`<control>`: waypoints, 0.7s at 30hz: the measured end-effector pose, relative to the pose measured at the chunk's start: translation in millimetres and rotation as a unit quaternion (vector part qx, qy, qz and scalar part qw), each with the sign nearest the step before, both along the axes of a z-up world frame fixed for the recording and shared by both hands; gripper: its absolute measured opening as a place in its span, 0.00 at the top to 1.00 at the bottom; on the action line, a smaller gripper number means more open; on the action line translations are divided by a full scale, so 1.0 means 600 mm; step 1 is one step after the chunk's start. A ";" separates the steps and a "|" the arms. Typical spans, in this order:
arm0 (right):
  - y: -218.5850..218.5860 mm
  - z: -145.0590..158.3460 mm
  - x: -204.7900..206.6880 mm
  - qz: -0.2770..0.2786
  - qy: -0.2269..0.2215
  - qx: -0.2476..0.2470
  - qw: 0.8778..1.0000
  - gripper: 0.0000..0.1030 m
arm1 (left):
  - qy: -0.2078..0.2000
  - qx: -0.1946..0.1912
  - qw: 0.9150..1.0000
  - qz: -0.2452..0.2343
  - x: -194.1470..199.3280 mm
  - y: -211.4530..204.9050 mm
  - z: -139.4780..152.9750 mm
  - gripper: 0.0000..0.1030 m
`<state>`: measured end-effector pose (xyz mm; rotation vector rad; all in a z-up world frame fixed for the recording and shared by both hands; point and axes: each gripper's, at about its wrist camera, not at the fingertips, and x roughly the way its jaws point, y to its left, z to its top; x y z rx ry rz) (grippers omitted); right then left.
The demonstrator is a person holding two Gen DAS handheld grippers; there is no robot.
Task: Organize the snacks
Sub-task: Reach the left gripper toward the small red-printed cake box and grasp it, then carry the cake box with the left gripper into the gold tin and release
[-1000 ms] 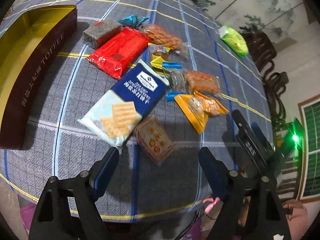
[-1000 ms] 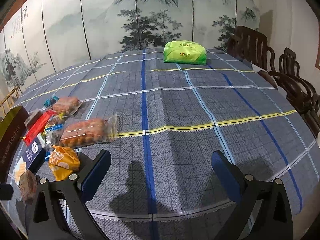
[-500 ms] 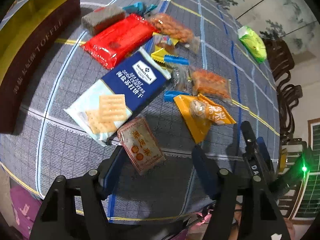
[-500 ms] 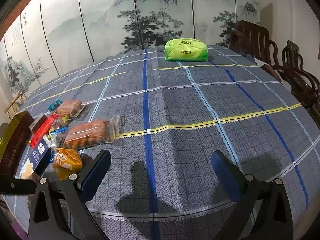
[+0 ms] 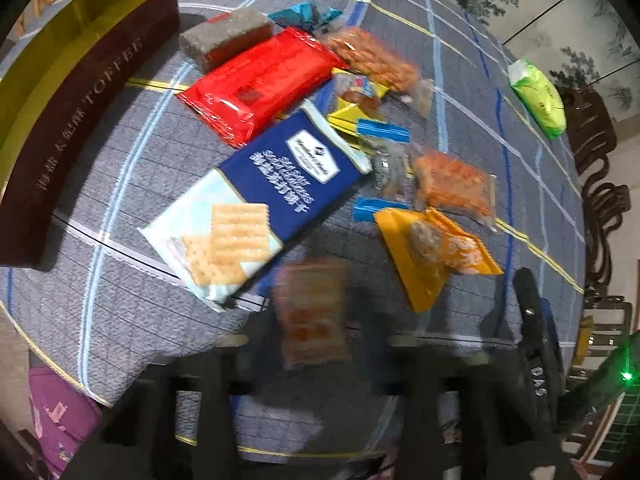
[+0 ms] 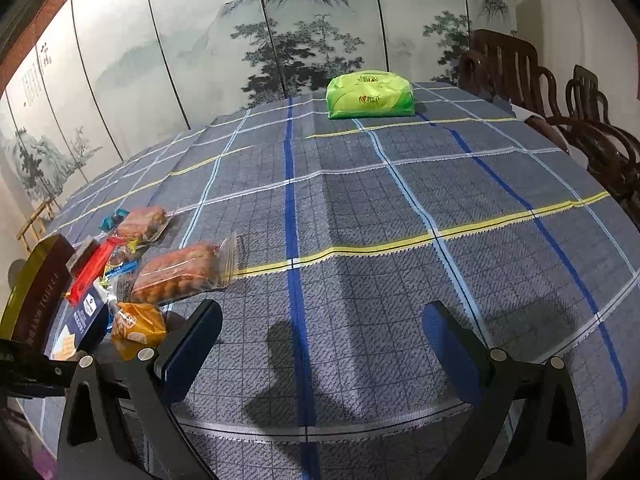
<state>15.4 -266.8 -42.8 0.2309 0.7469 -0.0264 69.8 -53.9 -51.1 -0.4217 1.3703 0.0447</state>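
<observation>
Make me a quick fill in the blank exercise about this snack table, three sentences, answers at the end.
1. The dark maroon box with a gold inside has the word ____ printed on its side.
2. The blue cracker packet lies partly over the ____ foil packet.
3. The right gripper hovers over bare plaid tablecloth with its jaws ____.

Answers: TOFFEE; red; open

On the tabletop (image 5: 120, 160), places are given relative to the cracker packet (image 5: 256, 208) in the left wrist view. The toffee box (image 5: 72, 112) is set to its left. A flat wrapped packet (image 5: 260, 84) lies behind it, touching. A small biscuit pack (image 5: 312, 312) lies just before it. A tissue pack (image 5: 538, 98) is placed well apart, far right.
</observation>
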 end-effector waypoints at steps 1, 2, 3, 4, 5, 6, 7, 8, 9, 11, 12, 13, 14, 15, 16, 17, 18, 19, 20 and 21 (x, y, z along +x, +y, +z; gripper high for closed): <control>-0.001 0.000 0.000 0.000 0.000 0.002 1.000 0.03 | 0.002 -0.001 1.000 -0.001 0.000 -0.001 0.000 0.75; -0.002 -0.001 0.001 -0.001 0.002 0.004 1.000 0.03 | 0.002 0.004 1.000 -0.007 -0.001 -0.002 0.000 0.76; -0.003 -0.001 0.002 -0.001 0.003 0.006 1.000 0.03 | 0.000 0.016 1.000 -0.019 -0.003 -0.006 0.001 0.76; -0.003 -0.001 0.003 -0.003 0.004 0.007 1.000 0.03 | -0.004 0.029 0.999 -0.034 -0.007 -0.012 0.003 0.76; -0.004 -0.002 0.004 -0.004 0.006 0.007 1.000 0.03 | -0.011 0.036 0.998 -0.050 -0.015 -0.017 0.006 0.76; -0.004 -0.003 0.006 -0.004 0.008 0.008 1.000 0.03 | -0.023 0.045 0.996 -0.071 -0.028 -0.023 0.009 0.76; -0.005 -0.003 0.008 -0.003 0.010 0.010 1.000 0.03 | -0.034 0.056 0.994 -0.091 -0.038 -0.030 0.013 0.76; -0.006 -0.004 0.009 -0.004 0.013 0.011 1.000 0.03 | -0.047 0.067 0.991 -0.109 -0.049 -0.035 0.015 0.76; -0.008 -0.005 0.010 -0.004 0.014 0.014 1.000 0.03 | -0.060 0.074 0.988 -0.122 -0.061 -0.038 0.018 0.76; -0.011 -0.007 0.011 -0.004 0.016 0.022 1.000 0.03 | -0.081 0.077 0.984 -0.138 -0.083 -0.032 0.024 0.76; -0.013 -0.008 0.011 -0.004 0.017 0.024 1.000 0.03 | -0.088 0.084 0.983 -0.140 -0.090 -0.028 0.027 0.76; -0.013 -0.009 0.012 -0.004 0.019 0.025 1.000 0.03 | -0.099 0.096 0.980 -0.141 -0.098 -0.024 0.032 0.76; -0.012 -0.010 0.013 -0.003 0.021 0.025 0.999 0.03 | -0.110 0.107 0.978 -0.142 -0.106 -0.020 0.038 0.76; -0.011 -0.010 0.014 -0.002 0.023 0.024 0.999 0.03 | -0.118 0.114 0.976 -0.143 -0.112 -0.016 0.044 0.76; -0.011 -0.011 0.015 -0.001 0.025 0.022 0.999 0.03 | -0.125 0.118 0.975 -0.143 -0.116 -0.010 0.049 0.76; -0.010 -0.011 0.016 0.000 0.027 0.021 0.999 0.03 | -0.130 0.121 0.974 -0.141 -0.118 -0.006 0.053 0.76; -0.009 -0.012 0.017 0.001 0.028 0.019 0.999 0.03 | -0.136 0.126 0.973 -0.140 -0.121 -0.002 0.058 0.76; -0.008 -0.012 0.017 0.000 0.029 0.018 0.999 0.03 | -0.141 0.129 0.972 -0.139 -0.121 0.000 0.063 0.76; -0.008 -0.012 0.017 -0.001 0.030 0.016 0.999 0.03 | -0.145 0.130 0.971 -0.138 -0.119 0.003 0.065 0.76; -0.007 -0.012 0.018 -0.001 0.030 0.015 0.999 0.03 | -0.148 0.131 0.971 -0.137 -0.119 0.004 0.068 0.76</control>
